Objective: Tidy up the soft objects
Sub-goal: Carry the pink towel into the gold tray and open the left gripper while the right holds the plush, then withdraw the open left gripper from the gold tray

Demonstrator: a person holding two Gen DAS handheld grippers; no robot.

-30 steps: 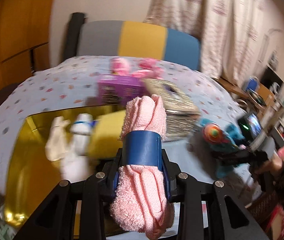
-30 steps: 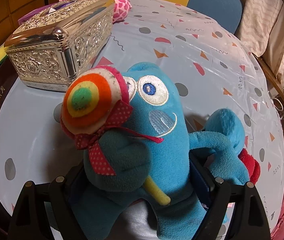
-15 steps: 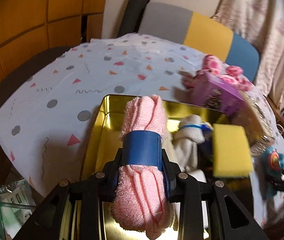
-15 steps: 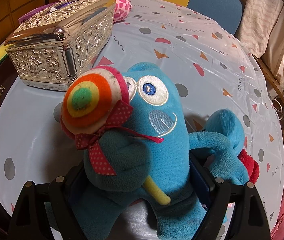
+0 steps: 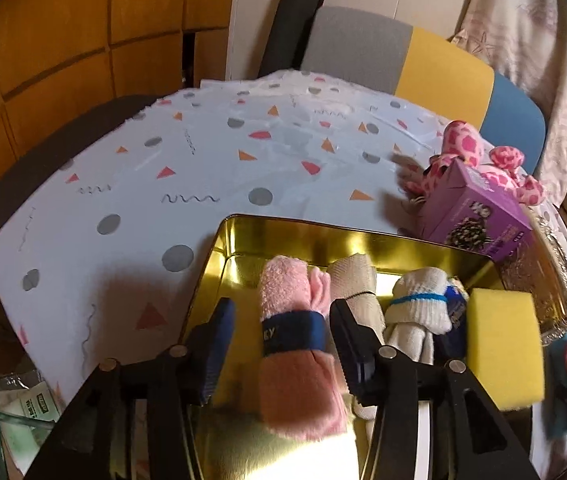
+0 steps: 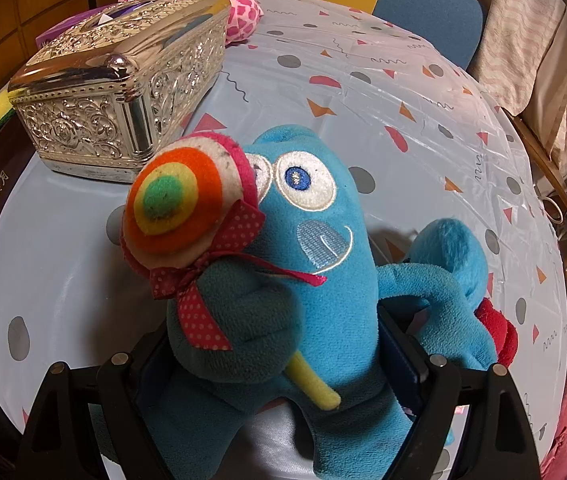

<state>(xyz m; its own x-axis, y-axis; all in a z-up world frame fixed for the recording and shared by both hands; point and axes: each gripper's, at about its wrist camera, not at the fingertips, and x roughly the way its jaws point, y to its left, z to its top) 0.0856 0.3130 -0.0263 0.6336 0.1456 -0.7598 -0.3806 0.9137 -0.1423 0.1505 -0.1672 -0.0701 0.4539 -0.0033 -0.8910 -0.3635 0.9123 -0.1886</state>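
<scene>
In the left wrist view, a rolled pink towel (image 5: pixel 295 340) with a blue band lies in the gold tin (image 5: pixel 323 240), beside a beige roll (image 5: pixel 353 284), a white sock bundle (image 5: pixel 419 304) and a yellow sponge (image 5: pixel 503 344). My left gripper (image 5: pixel 283 340) is open, its fingers apart on either side of the towel. In the right wrist view, my right gripper (image 6: pixel 279 360) is shut on a blue plush monster (image 6: pixel 323 248) that holds a felt lollipop (image 6: pixel 175 204). It is just above the tablecloth.
A silver ornate box (image 6: pixel 123 92) stands left of the plush. A purple box (image 5: pixel 475 216) and a pink spotted plush (image 5: pixel 479 160) lie behind the tin. The patterned tablecloth (image 5: pixel 203 168) stretches left and back. A multicolour chair (image 5: pixel 423 68) stands behind the table.
My left gripper swung left over the tin, lowered the pink towel into it and opened. The right gripper and blue plush have stayed put.
</scene>
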